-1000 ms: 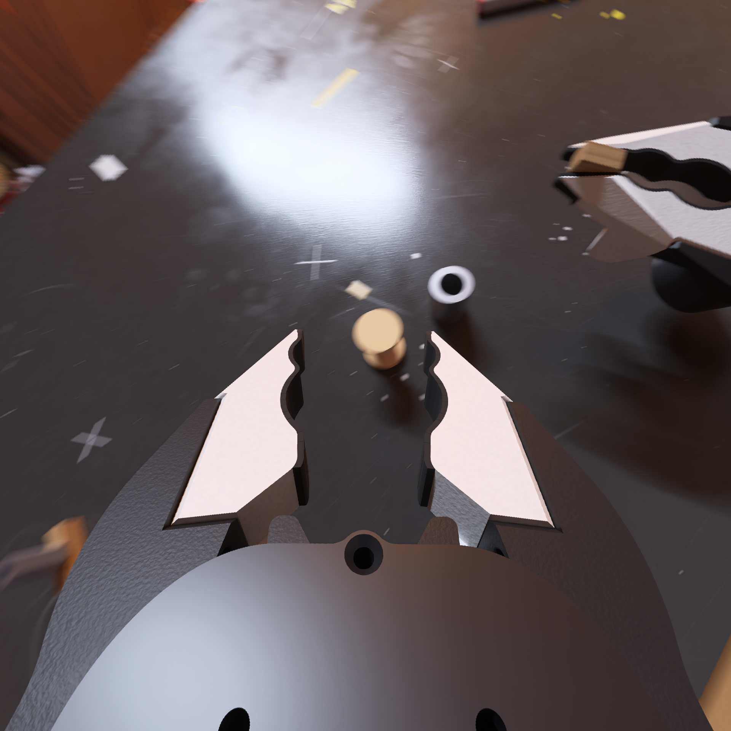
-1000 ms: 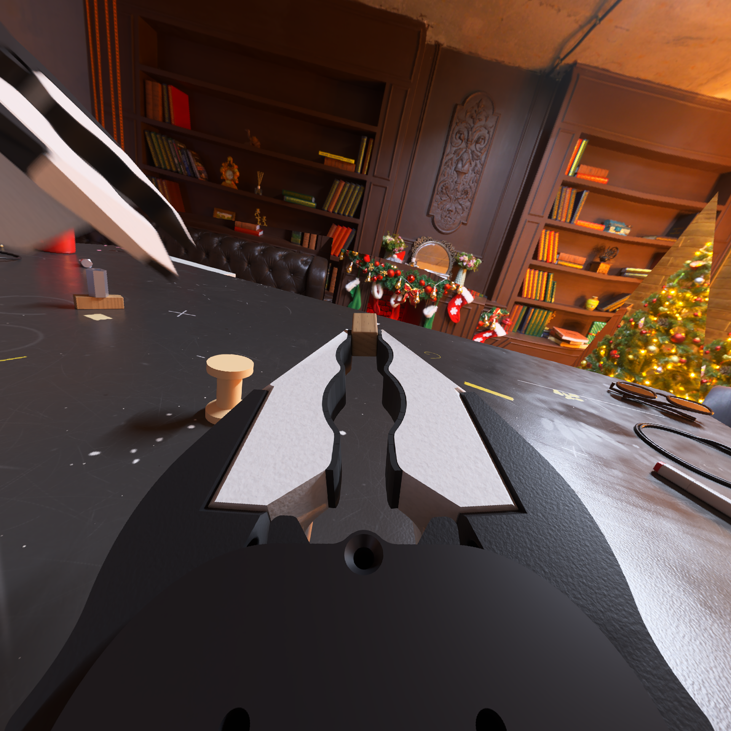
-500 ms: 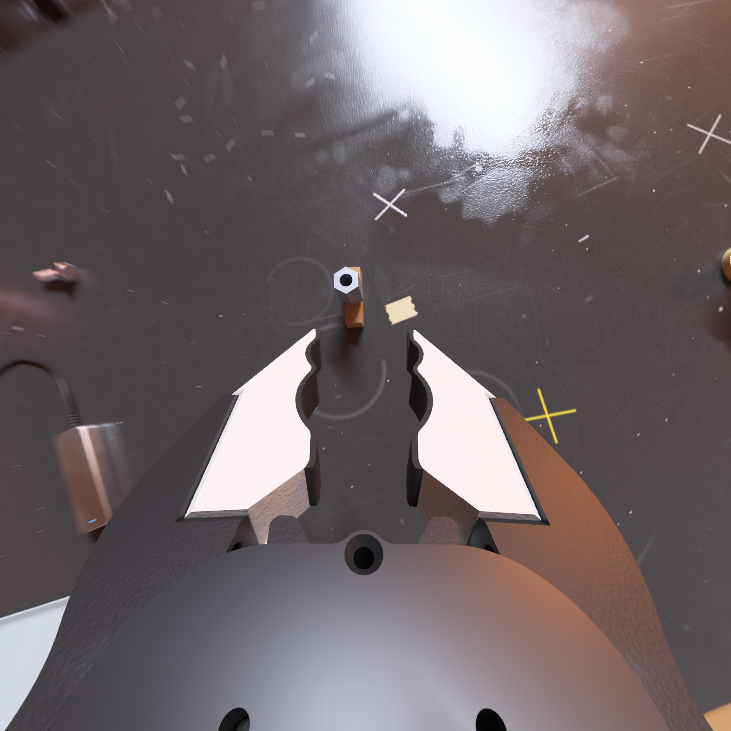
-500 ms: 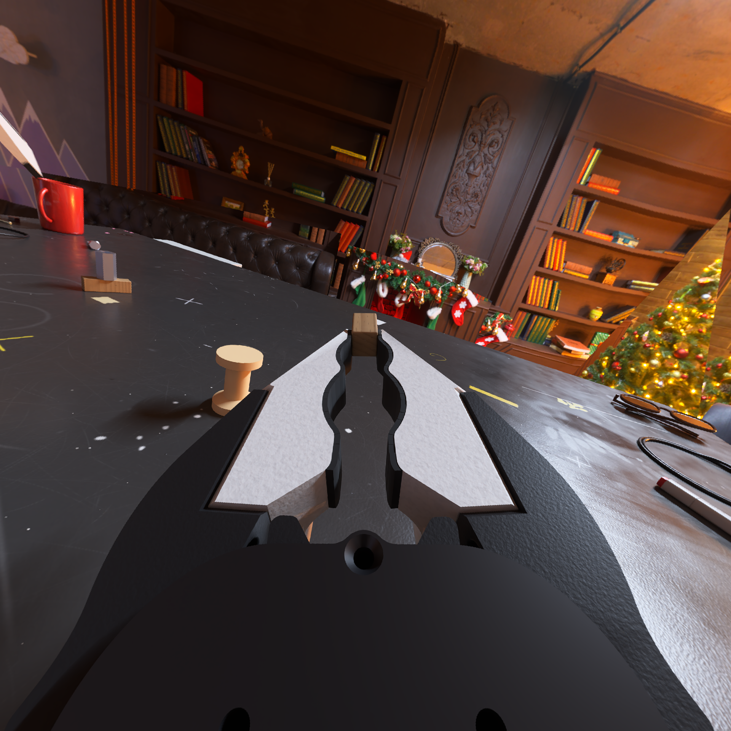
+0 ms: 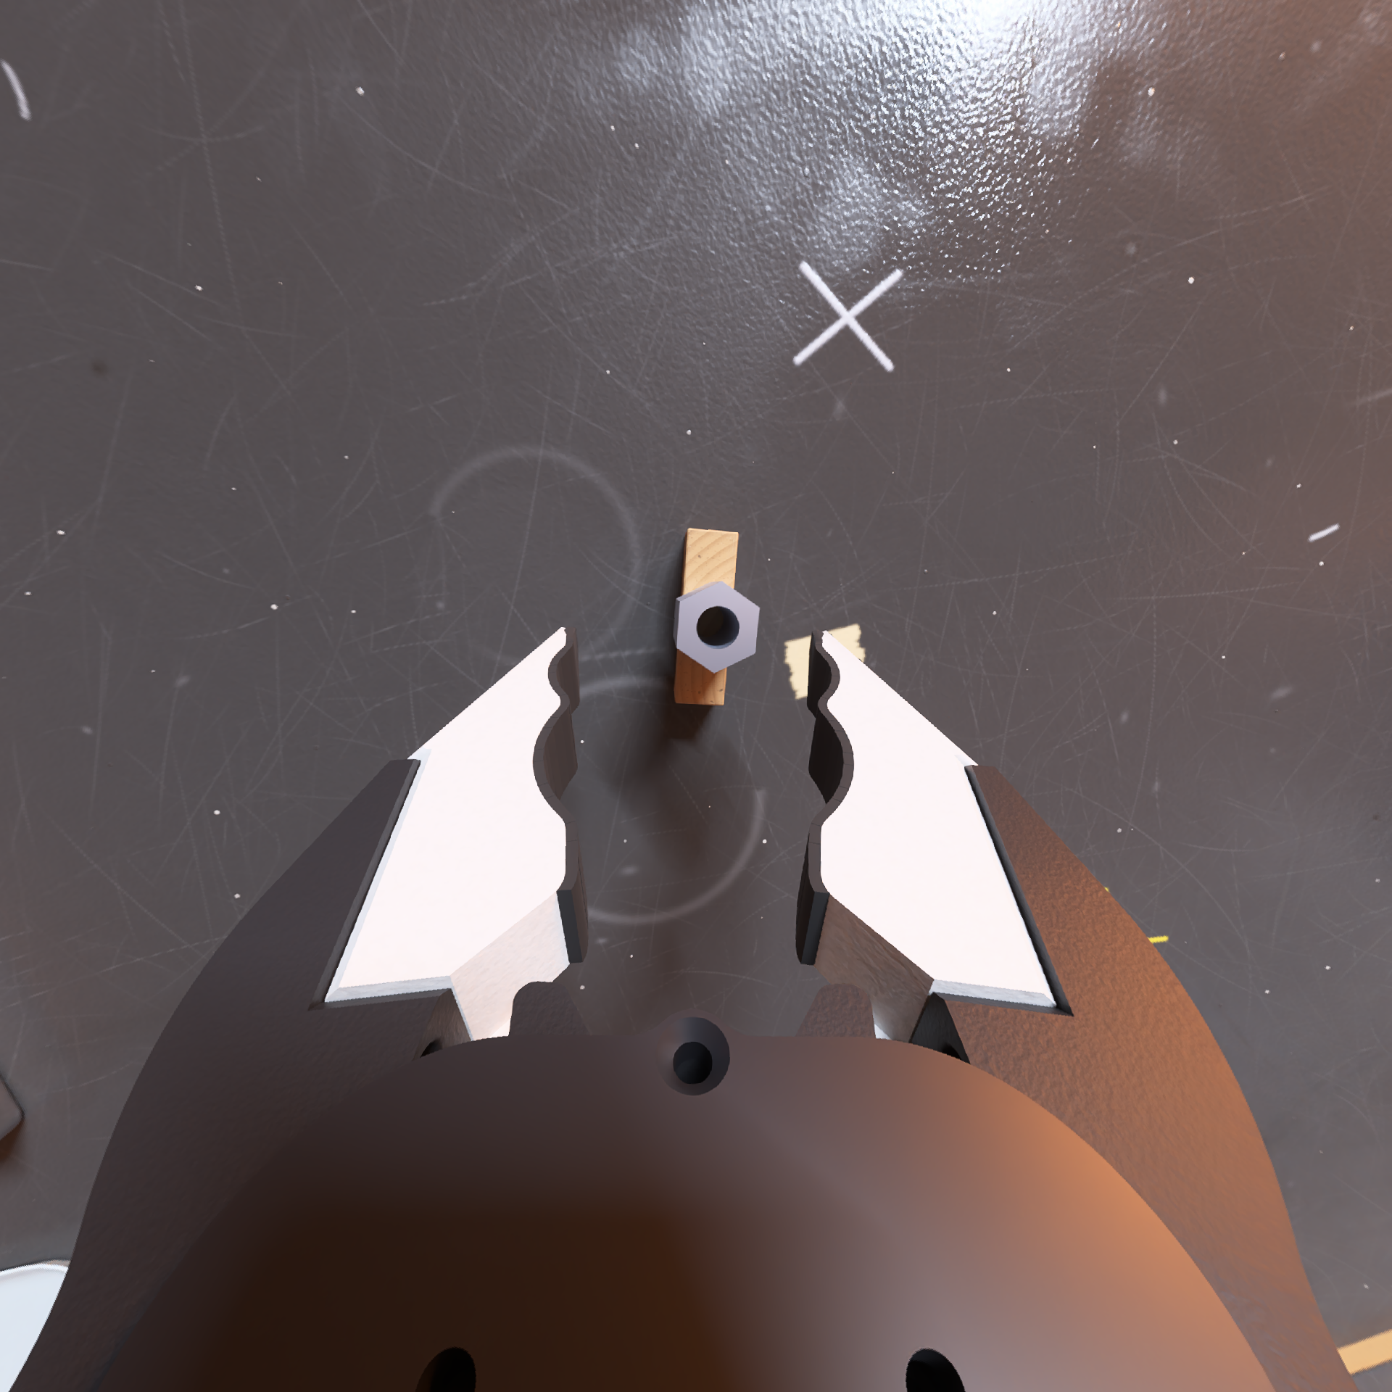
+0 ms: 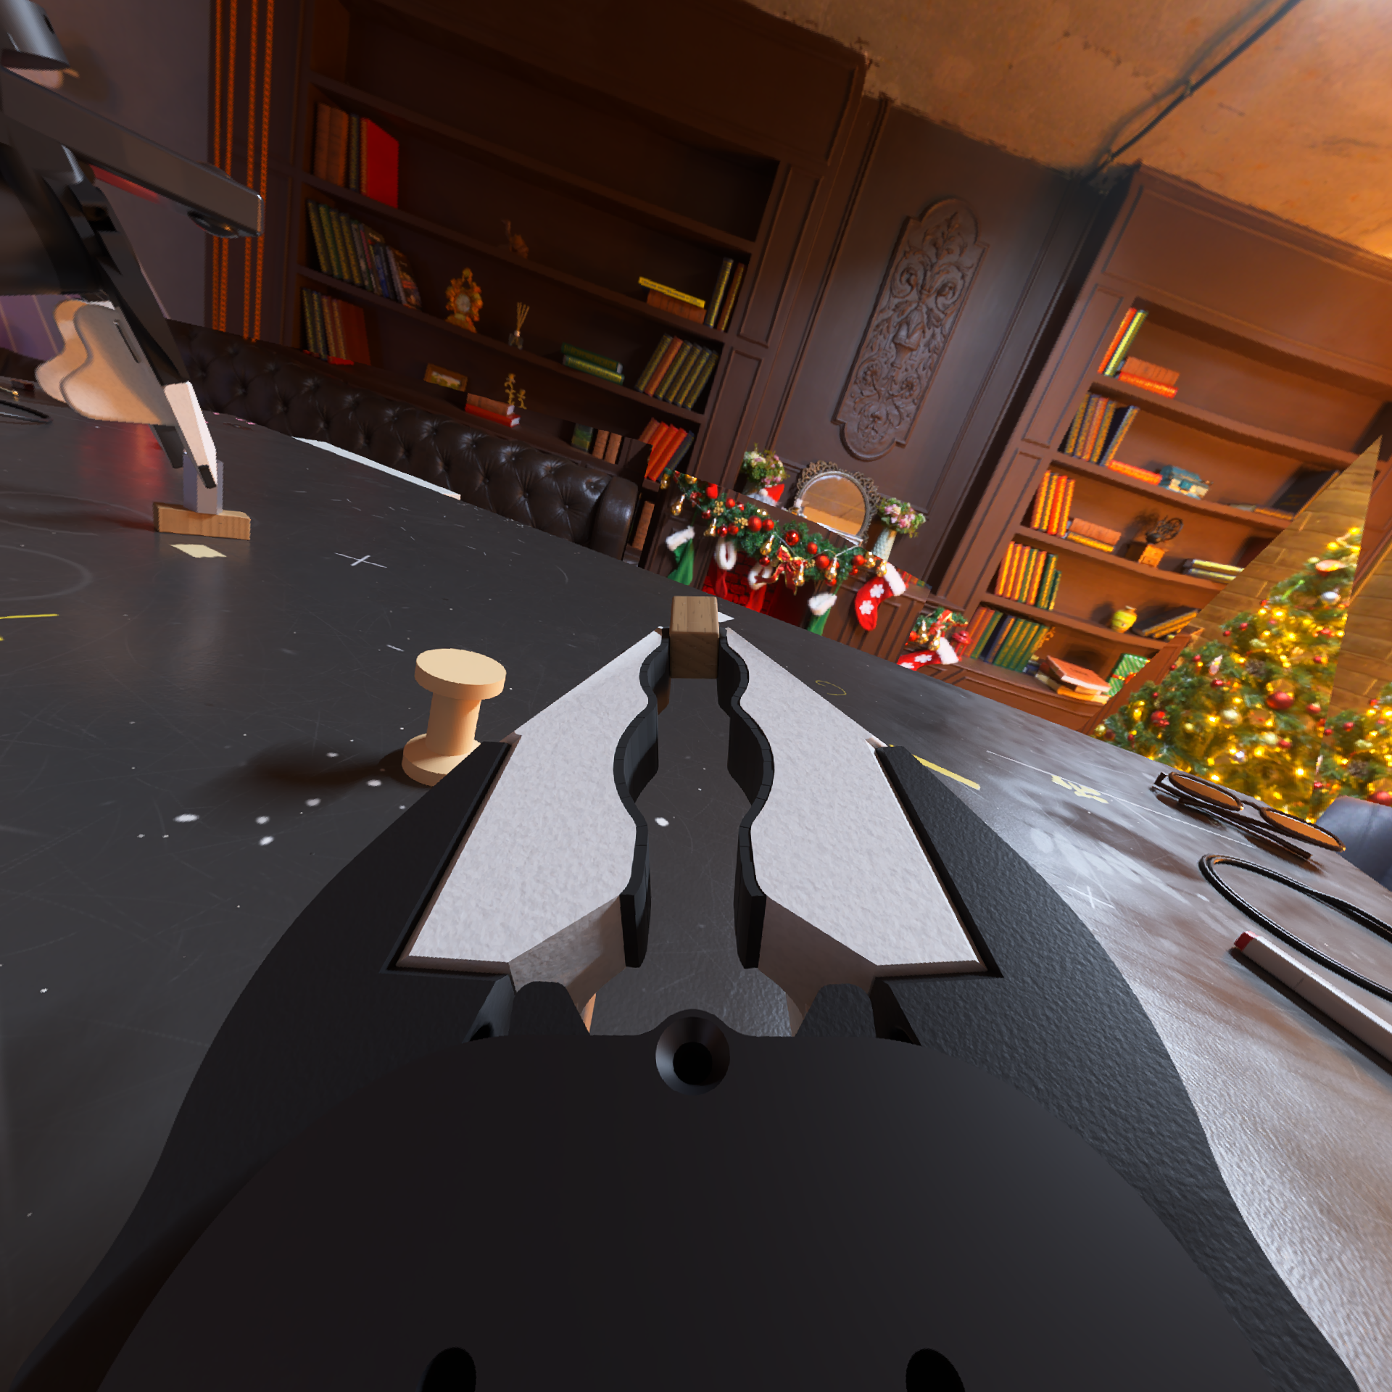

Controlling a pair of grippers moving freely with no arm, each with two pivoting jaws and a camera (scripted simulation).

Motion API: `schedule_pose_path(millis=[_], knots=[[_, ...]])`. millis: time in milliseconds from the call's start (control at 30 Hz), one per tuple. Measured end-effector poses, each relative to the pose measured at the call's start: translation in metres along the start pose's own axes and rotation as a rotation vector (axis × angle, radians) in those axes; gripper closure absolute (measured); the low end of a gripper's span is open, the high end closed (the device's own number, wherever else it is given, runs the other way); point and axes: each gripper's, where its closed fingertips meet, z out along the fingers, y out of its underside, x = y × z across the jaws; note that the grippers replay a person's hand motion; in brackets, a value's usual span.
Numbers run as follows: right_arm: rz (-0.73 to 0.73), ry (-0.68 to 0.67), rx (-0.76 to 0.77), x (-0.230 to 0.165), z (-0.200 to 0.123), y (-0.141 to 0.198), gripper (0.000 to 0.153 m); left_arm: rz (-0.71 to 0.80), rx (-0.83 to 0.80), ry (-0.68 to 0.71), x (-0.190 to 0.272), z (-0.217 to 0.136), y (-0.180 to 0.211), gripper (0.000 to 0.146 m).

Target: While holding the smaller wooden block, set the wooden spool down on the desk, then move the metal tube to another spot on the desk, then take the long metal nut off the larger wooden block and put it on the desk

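Observation:
In the left wrist view I look straight down on the long metal nut (image 5: 715, 627), a grey hexagon with a hole, standing upright on the larger wooden block (image 5: 708, 556) on the dark desk (image 5: 301, 301). My left gripper (image 5: 689, 640) is open, its fingertips at either side of the nut. In the right wrist view my right gripper (image 6: 694, 639) is shut on the smaller wooden block (image 6: 693, 636), held above the desk. The wooden spool (image 6: 450, 714) stands upright on the desk to its left. Far left, the left gripper (image 6: 197, 463) hangs over the nut (image 6: 197, 497) and block (image 6: 202, 521). The metal tube is out of view.
A white chalk cross (image 5: 847, 316) and a scrap of tan tape (image 5: 798, 659) mark the desk near the block. At the right of the right wrist view lie glasses (image 6: 1243, 813), a black cable (image 6: 1295, 911) and a marker pen (image 6: 1311, 987). A leather sofa (image 6: 452, 459) stands behind the desk.
My left gripper swung away from the spool and tube, came over the nut on the larger block and dropped closer, staying open. My right gripper held the small block nearly still.

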Motion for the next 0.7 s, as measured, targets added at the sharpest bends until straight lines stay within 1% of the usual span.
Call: schedule_pose_path(millis=[200, 467, 567, 700], knots=[[0.003, -0.008, 0.003, -0.001, 0.000, -0.001, 0.142, 0.001, -0.053, 0.007, 0.004, 0.010, 0.001, 0.087], [-0.005, -0.017, 0.011, -0.003, 0.000, -0.002, 0.142, 0.069, -0.100, -0.017, 0.008, 0.014, 0.006, 0.114], [-0.009, -0.015, 0.014, -0.003, 0.000, -0.003, 0.142, 0.092, -0.030, -0.053, 0.005, 0.000, -0.001, 0.125], [-0.006, -0.017, 0.015, -0.003, 0.000, -0.003, 0.142, 0.149, 0.032, -0.121, 0.003, -0.032, -0.006, 0.126]])
